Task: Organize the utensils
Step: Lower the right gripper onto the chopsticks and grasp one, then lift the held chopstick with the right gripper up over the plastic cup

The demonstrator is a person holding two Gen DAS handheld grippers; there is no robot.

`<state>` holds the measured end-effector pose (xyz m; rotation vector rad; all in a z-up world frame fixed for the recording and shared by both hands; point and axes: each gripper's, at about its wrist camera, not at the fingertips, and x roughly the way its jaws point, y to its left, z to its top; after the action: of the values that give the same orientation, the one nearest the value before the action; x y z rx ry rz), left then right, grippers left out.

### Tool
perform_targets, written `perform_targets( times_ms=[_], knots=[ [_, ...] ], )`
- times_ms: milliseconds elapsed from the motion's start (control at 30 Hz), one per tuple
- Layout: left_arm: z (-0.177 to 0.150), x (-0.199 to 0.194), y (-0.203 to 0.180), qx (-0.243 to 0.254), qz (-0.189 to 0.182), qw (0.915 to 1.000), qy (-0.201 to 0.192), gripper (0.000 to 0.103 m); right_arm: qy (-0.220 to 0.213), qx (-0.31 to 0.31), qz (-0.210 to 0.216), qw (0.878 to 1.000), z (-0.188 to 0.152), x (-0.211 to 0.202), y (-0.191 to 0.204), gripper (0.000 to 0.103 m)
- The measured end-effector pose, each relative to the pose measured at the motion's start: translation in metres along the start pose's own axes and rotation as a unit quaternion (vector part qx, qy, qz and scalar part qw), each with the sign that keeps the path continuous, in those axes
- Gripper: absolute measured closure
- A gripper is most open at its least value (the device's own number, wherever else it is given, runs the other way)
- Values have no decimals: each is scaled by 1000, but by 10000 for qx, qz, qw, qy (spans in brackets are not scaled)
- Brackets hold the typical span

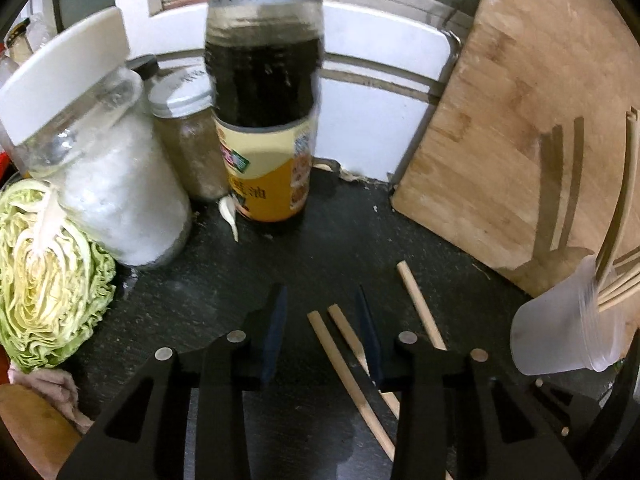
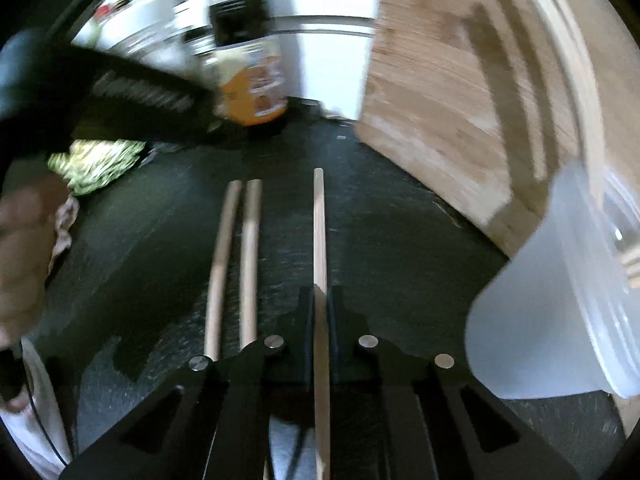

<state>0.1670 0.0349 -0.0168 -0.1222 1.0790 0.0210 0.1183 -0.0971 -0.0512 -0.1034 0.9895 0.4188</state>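
Right claw (image 2: 320, 300) pinches one square wooden chopstick (image 2: 319, 220); left claw (image 1: 322, 308) gapes, part-open, over two more chopsticks (image 1: 344, 364) (only its view shows the ridged cabbage (image 1: 48, 276)).

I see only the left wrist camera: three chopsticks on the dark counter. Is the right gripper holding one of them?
Observer: Yes. The right gripper is shut on the single chopstick, the one apart from the pair.
Operator: Where on its length is the grip?
Observer: Far back from the far end; a long part sticks out ahead of the fingers.
Operator: Does it touch the pair?
Observer: No. The pair lies apart, to the left of that gripper.
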Motion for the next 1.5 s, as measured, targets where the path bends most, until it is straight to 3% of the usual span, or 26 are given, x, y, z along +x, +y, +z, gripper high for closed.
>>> perform_targets(
  times_ms=[167, 533, 667, 833, 1167, 1333, 1500],
  knots=[
    [-3, 7, -7, 88, -54, 9999, 136, 71, 154, 372, 119, 9991, 2, -2, -16, 95],
    [-4, 32, -10, 66, -179, 9984, 532, 84, 228, 365, 68, 9991, -1, -6, -16, 95],
    [-4, 38, -8, 14, -391, 9974, 604, 86, 243, 380, 25, 9990, -1, -7, -16, 95],
    [-3, 45, -9, 85, -196, 9983, 544, 95, 233, 392, -47, 9989, -3, -8, -17, 95],
    [-2, 52, -9, 32, -212, 9986, 491, 93, 147, 278, -183, 9993, -1, -6, -17, 95],
    [-5, 56, -15, 130, -14, 9987, 493, 86, 34, 153, -332, 9993, 1, -4, -13, 95],
    [-7, 56, -26, 367, 246, 9983, 392, 89, -12, 39, -396, 9992, 2, -2, -9, 95]
  ],
)
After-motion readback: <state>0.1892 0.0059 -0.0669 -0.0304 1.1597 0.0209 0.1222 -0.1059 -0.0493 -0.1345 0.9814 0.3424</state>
